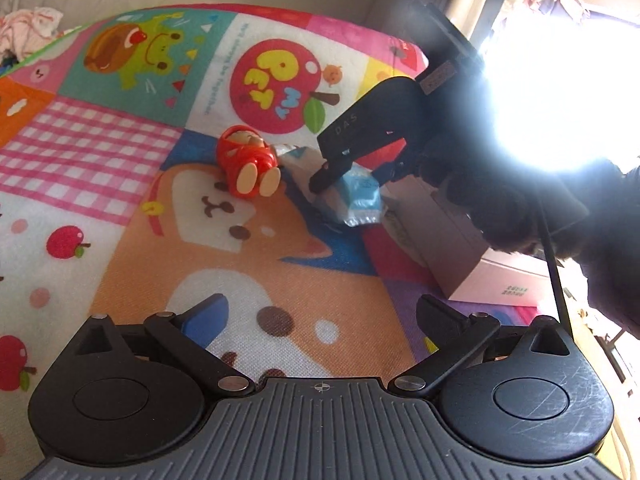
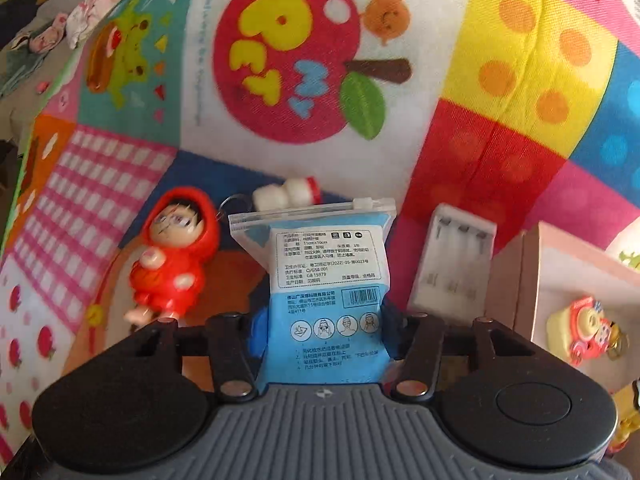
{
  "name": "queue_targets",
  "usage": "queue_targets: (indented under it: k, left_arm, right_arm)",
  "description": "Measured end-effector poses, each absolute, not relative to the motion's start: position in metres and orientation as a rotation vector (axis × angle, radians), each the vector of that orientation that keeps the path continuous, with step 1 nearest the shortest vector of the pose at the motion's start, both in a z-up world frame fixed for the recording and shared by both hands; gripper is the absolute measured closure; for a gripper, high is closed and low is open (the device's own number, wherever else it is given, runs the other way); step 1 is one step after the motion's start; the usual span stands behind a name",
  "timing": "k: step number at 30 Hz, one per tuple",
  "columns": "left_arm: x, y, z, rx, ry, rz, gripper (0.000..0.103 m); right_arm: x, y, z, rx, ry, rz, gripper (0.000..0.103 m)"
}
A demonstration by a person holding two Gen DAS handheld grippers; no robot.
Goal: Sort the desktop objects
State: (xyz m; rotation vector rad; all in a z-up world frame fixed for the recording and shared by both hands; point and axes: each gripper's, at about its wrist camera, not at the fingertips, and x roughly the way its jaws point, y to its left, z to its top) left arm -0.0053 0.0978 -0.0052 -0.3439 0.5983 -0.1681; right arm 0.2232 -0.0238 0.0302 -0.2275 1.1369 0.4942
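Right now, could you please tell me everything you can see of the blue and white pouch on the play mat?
The pouch is a soft plastic zip bag, clear at the top with a white slider, its white label printed with text, a barcode and small face icons on the blue lower part. It lies on the play mat between the red-hooded figure and a white tray. The right tongs straddle its lower end, their pads at its sides.

figurine (image 2: 174,258): red hood | pouch (image 2: 326,280): blue-white, black print | blanket (image 2: 500,80): bright cartoon patchwork, pink gingham
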Motion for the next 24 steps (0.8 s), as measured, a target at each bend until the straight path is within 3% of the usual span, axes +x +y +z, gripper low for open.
queue_targets:
  k: [3,5,6,10,12,13,22,24]
  left_arm:
    - [-0.007,0.095,-0.004,-0.331,0.591,-0.18,0.0]
    - [-0.008,0.094,-0.004,-0.328,0.59,-0.188,0.0]
    - [-0.008,0.093,-0.004,-0.328,0.591,-0.194,0.0]
    - [-0.009,0.09,-0.004,-0.316,0.591,-0.21,0.0]
    - [-0.01,0.089,-0.004,-0.313,0.592,-0.214,0.0]
    - [-0.01,0.089,-0.004,-0.313,0.592,-0.214,0.0]
    - [-0.003,0.099,-0.009,-0.385,0.63,-0.22,0.0]
    - [-0.003,0.1,-0.009,-0.386,0.628,-0.222,0.0]
  right_arm:
    - [0.181,-0.024,0.044,-0.26,1.193,0.64,0.049]
    - [0.158,-0.022,0.057,-0.276,1.206,0.72,0.033]
    - [0.149,-0.023,0.067,-0.281,1.181,0.744,0.031]
    - [0.153,-0.027,0.102,-0.293,1.001,0.653,0.032]
    - [0.186,-0.025,0.098,-0.302,0.966,0.524,0.049]
    - [0.202,-0.027,0.094,-0.299,0.979,0.469,0.063]
    - [0.288,-0.024,0.016,-0.351,1.053,0.181,0.09]
    - [0.288,-0.02,0.01,-0.375,1.051,0.187,0.091]
